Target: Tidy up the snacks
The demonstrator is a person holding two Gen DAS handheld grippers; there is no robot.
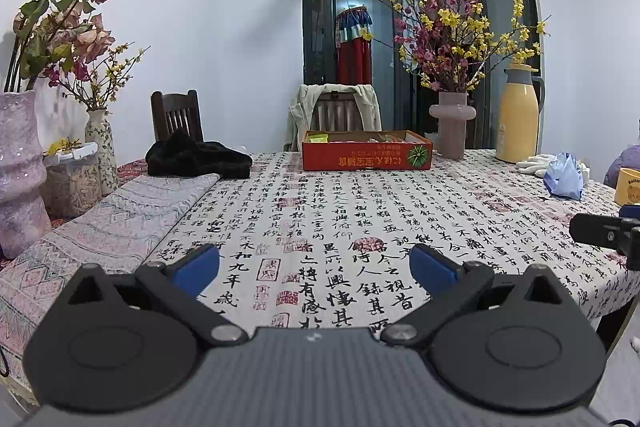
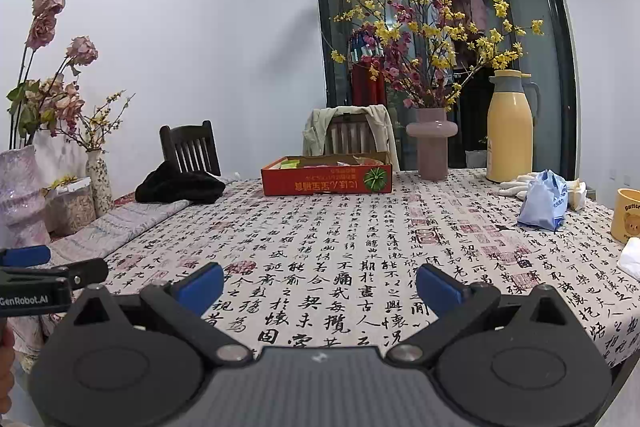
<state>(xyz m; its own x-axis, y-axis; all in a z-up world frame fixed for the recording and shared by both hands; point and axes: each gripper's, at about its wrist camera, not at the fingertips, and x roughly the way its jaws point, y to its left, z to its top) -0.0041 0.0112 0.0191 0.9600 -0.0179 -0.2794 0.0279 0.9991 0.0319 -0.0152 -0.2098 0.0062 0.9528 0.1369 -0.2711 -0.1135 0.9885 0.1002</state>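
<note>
A shallow red cardboard box point(image 1: 366, 155) with snack packets inside sits at the far side of the table; it also shows in the right wrist view point(image 2: 326, 180). A blue plastic snack bag point(image 1: 565, 177) lies at the right, and shows in the right wrist view point(image 2: 543, 201). My left gripper point(image 1: 314, 267) is open and empty above the near part of the table. My right gripper point(image 2: 319, 287) is open and empty, to the right of the left one. Both are far from the box.
The table point(image 1: 340, 211) has a calligraphy-print cloth. A pink vase of flowers point(image 1: 452, 127), a yellow thermos point(image 1: 519, 115), white gloves point(image 1: 534, 163) and a yellow mug point(image 2: 626, 215) stand at the right. A black cloth point(image 1: 196, 157), vases point(image 1: 18, 171) and chairs point(image 1: 176, 115) are at the left and back.
</note>
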